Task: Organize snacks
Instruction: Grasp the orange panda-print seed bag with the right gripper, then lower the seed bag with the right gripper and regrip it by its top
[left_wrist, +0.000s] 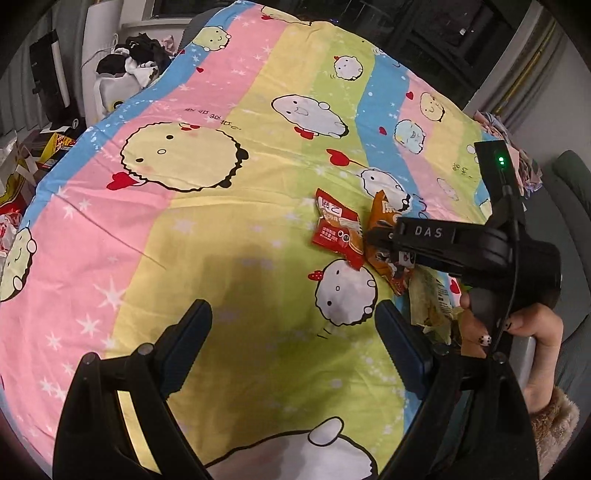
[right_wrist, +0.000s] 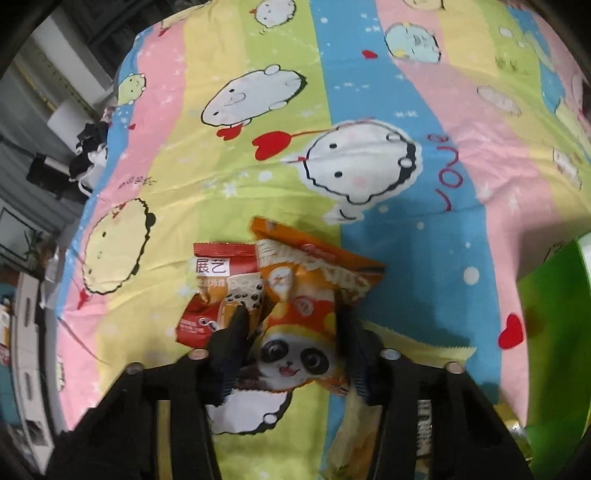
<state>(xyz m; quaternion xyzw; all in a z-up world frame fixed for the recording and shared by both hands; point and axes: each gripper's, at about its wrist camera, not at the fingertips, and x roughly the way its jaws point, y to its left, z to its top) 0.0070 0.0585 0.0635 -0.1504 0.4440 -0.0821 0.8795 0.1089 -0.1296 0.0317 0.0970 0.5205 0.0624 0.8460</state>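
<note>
Probably light, crinkly and slippery, best pinched mid-body: orange packet (right_wrist: 295, 306) squeezed by right gripper (right_wrist: 291, 325), left gripper (left_wrist: 291, 332) spread, empty.

Glossy foil snack packets (right_wrist: 306, 295), matt cotton bedsheet (left_wrist: 221, 229)

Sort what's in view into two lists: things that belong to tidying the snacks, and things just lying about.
Part of the job:
- orange panda snack packet, clamped in the right gripper
- red snack packet, beside it on the sheet
- pale yellow packet, partly hidden
- left gripper, open, empty

Just lying about:
- cartoon bedsheet
- heap of clothes
- green box, purpose unclear
</note>
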